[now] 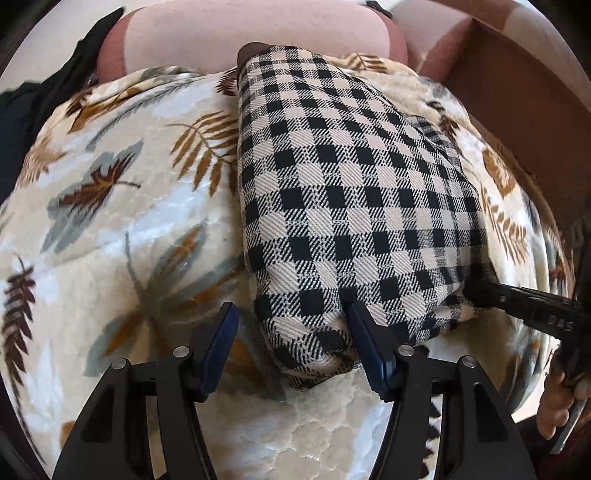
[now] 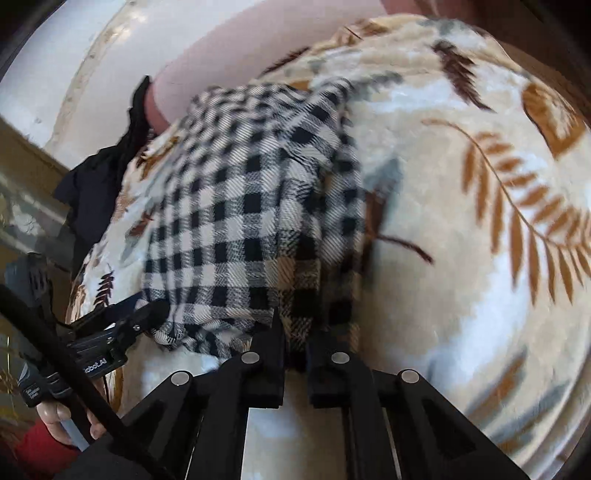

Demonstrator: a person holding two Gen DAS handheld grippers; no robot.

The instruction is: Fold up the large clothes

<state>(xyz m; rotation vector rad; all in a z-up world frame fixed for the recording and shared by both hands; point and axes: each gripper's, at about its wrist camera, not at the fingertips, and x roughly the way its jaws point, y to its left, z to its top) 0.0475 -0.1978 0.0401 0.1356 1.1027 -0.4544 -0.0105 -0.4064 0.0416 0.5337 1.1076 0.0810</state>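
A black-and-cream checked garment (image 1: 343,192) lies folded in a long strip on a leaf-patterned blanket (image 1: 122,206). My left gripper (image 1: 291,317) is open, its blue-padded fingers (image 1: 364,332) astride the garment's near left corner. The right gripper's finger (image 1: 517,299) reaches in at the near right corner. In the right wrist view the garment (image 2: 243,221) fills the middle, and my right gripper (image 2: 295,332) is shut on its near edge. The left gripper (image 2: 122,325) shows at the left by the other corner.
A pink pillow (image 1: 258,33) lies at the far end of the bed, with black cloth (image 1: 55,92) beside it. A brown wooden bed frame (image 1: 524,96) runs along the right. A pale wall (image 2: 66,55) stands behind.
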